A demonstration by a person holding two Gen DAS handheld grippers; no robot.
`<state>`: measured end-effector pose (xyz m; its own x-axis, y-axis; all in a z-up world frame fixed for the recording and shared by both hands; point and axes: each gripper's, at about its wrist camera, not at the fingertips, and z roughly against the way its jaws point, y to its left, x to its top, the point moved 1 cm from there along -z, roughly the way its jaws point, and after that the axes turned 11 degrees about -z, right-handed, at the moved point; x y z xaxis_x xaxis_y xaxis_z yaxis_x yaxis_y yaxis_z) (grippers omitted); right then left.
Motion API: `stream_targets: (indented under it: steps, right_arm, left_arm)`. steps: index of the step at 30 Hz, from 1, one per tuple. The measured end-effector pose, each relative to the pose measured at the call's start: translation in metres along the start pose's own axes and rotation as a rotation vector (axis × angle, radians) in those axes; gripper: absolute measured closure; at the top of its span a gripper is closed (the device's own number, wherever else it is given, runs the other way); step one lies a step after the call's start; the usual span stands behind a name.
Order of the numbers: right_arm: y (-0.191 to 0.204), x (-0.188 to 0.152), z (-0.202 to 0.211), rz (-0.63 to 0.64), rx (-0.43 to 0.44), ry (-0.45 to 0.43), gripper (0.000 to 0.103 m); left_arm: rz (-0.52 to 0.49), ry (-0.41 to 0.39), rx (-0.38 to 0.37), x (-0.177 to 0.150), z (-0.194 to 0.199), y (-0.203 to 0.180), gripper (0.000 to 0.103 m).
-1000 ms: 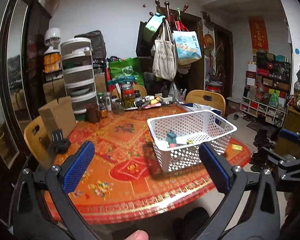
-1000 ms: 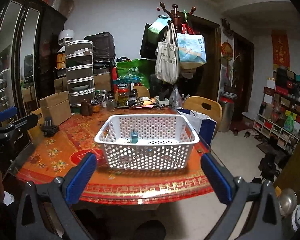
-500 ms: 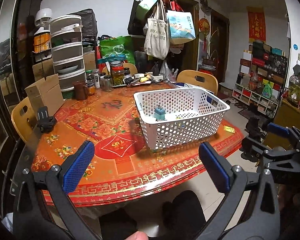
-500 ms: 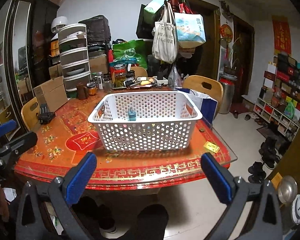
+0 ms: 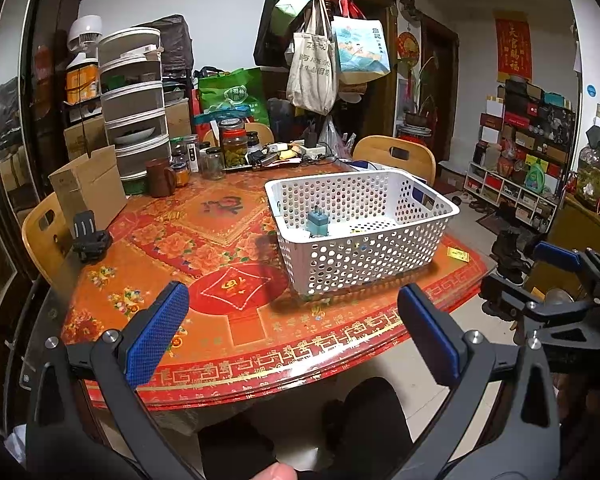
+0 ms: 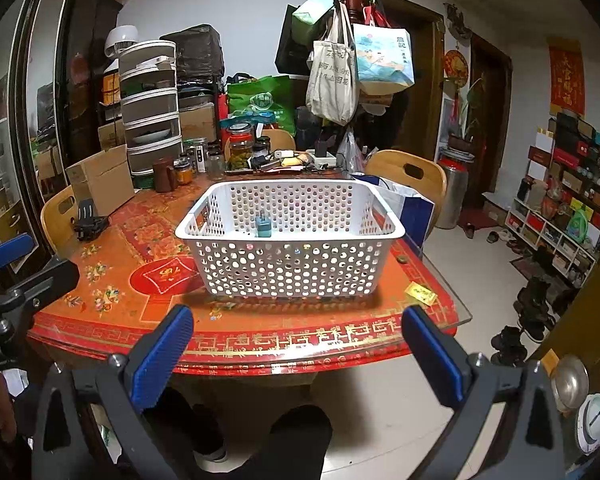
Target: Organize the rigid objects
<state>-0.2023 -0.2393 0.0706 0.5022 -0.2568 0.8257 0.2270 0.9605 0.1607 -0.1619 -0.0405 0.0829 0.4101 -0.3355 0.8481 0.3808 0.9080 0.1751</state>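
A white perforated basket (image 5: pixel 380 254) (image 6: pixel 292 272) stands on the red patterned table (image 5: pixel 204 248) (image 6: pixel 156 276), near its front right edge. A teal plug adapter (image 5: pixel 317 222) (image 6: pixel 263 227) stands upright inside it, with small items below that I cannot make out. My left gripper (image 5: pixel 292 334) is open and empty, held back from the table's front edge. My right gripper (image 6: pixel 296 354) is open and empty too, in front of the table edge, facing the basket. A small yellow packet (image 5: pixel 458 255) (image 6: pixel 420 294) lies on the table to the right of the basket.
A black clamp-like object (image 5: pixel 89 237) (image 6: pixel 89 220) lies at the table's left side by a cardboard box (image 5: pixel 88 192). Jars, a brown mug (image 5: pixel 160 178) and cables crowd the far edge. Wooden chairs (image 5: pixel 396 154) ring the table. Shoes lie on the floor at right.
Both grippers have pulled back and away from the table, so the basket looks farther off. Both stay open and empty. The basket and its contents have not moved.
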Motion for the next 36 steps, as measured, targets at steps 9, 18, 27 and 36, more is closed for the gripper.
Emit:
stream_targets:
  steps: [9, 18, 27, 36]
  right_arm:
    - [0.002, -0.0011, 0.0015, 0.007, 0.0, 0.0, 0.0]
    - [0.0045, -0.001, 0.002, 0.017, 0.0, 0.004, 0.0]
    - [0.0066, -0.0003, 0.0059, 0.023, 0.003, -0.003, 0.0]
    - [0.005, 0.0, 0.0056, 0.023, 0.001, -0.002, 0.0]
  left_arm:
    - [0.002, 0.007, 0.002, 0.0023, 0.0007, 0.0004, 0.0]
    - [0.001, 0.011, 0.004, 0.0036, 0.0002, -0.0001, 0.0]
    - [0.012, 0.008, 0.012, 0.0042, -0.0011, -0.0013, 0.0]
    - [0.008, 0.008, 0.013, 0.0031, -0.001, -0.001, 0.0]
